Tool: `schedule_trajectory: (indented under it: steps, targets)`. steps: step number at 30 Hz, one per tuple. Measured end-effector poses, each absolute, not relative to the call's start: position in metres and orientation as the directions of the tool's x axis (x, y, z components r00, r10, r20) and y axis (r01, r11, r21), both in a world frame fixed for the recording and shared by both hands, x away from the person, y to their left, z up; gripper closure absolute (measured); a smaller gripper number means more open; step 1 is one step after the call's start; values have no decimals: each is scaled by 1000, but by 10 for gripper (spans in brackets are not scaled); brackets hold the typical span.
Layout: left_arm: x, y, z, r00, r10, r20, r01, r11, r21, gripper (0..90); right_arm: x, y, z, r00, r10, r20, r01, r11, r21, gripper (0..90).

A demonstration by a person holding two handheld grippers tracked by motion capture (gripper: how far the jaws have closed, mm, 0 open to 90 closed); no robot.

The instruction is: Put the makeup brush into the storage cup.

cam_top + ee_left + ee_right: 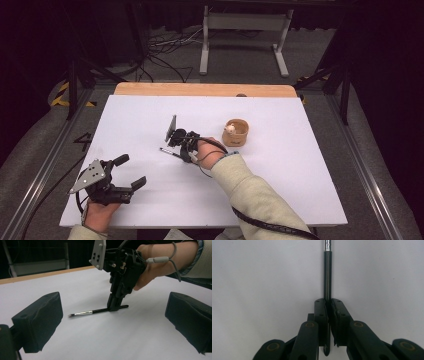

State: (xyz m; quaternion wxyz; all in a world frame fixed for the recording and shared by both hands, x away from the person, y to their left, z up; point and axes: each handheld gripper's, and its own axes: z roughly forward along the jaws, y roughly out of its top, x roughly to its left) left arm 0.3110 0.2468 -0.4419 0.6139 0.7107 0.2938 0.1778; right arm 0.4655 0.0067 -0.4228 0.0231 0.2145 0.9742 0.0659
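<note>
A thin black brush (96, 311) with a silver ferrule lies flat on the white table (150, 120). My right gripper (181, 151) points straight down at mid-table and is shut on the brush's black handle (327, 277). Seen from the left gripper view, the right gripper (115, 307) pinches the handle near its rear end, bristles pointing away to the left. My left gripper (132, 172) hovers near the front left of the table, open and holding nothing; its two padded fingers (40, 320) frame the brush from a distance.
A small tan cup (236, 132) with something pale inside stands just right of the right hand. A wooden strip (205, 89) runs along the table's far edge. Cables and a white stand frame (245, 35) sit on the floor beyond.
</note>
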Motion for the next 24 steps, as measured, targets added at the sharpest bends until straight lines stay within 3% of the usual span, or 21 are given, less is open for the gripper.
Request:
schedule_trajectory:
  steps: [11,24]
  targets:
    - [311,246,-443,765,634,-113,209,-78,975,21,460,7,-408,-914,405,-39,393,903,172,839]
    - [311,246,-443,762,637,-115,211,-76,974,22,451,-4,-373,-910,405,-86,363,881,303,839]
